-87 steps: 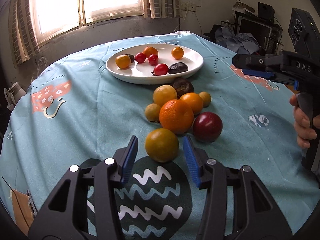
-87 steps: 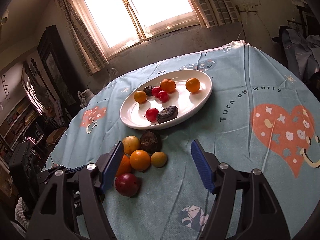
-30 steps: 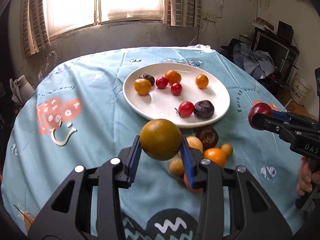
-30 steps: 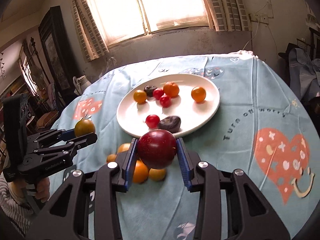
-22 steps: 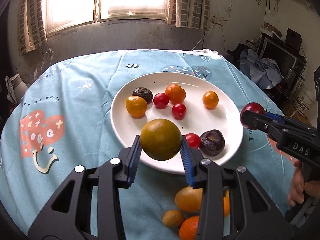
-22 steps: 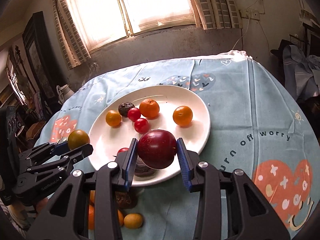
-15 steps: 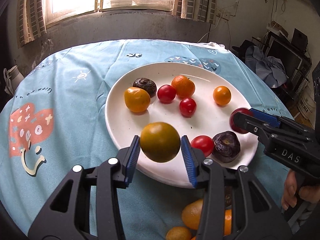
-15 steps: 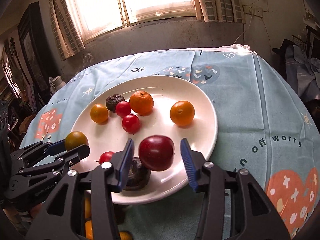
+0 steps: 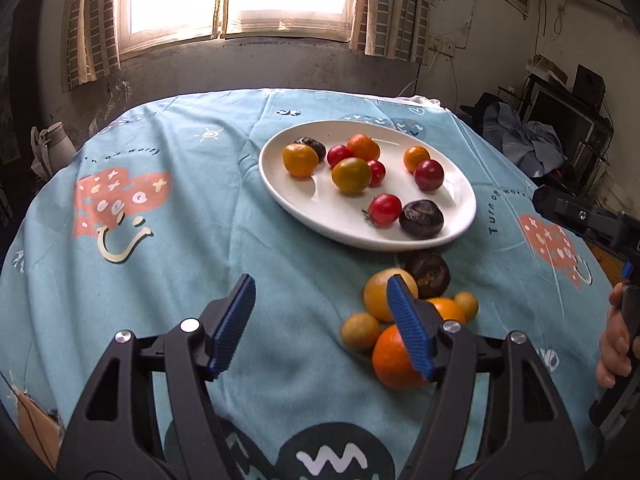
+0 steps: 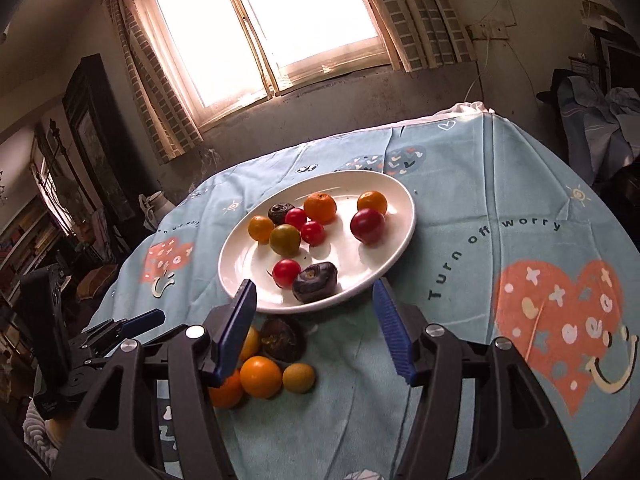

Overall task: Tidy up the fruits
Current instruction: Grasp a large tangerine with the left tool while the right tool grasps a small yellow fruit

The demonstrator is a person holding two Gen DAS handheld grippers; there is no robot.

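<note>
A white oval plate [image 9: 460, 220] [image 10: 396, 252] holds several small fruits. Among them lie a greenish-orange fruit [image 9: 351, 175] [image 10: 285, 239] and a dark red plum [image 9: 429, 175] [image 10: 367, 225]. A pile of loose fruit stays on the cloth near the plate, with a large orange [image 9: 394, 356] in front and a dark wrinkled fruit [image 9: 428, 273] [image 10: 282, 338] at the back. My left gripper [image 9: 320, 322] hovers over the cloth left of the pile, its jaws opening, nothing between them. My right gripper [image 10: 314, 326] hangs before the plate's near rim, jaws opening and empty.
A light blue printed tablecloth [image 9: 160, 248] covers the round table. A window wall stands behind it, and dark furniture and clutter [image 9: 560, 120] crowd the right side. A person's hand [image 9: 612, 344] grips the right tool's handle.
Both grippers let go of their fruit: the greenish-orange fruit and the red plum now rest on the plate. Both grippers have pulled back from the plate with wider jaws.
</note>
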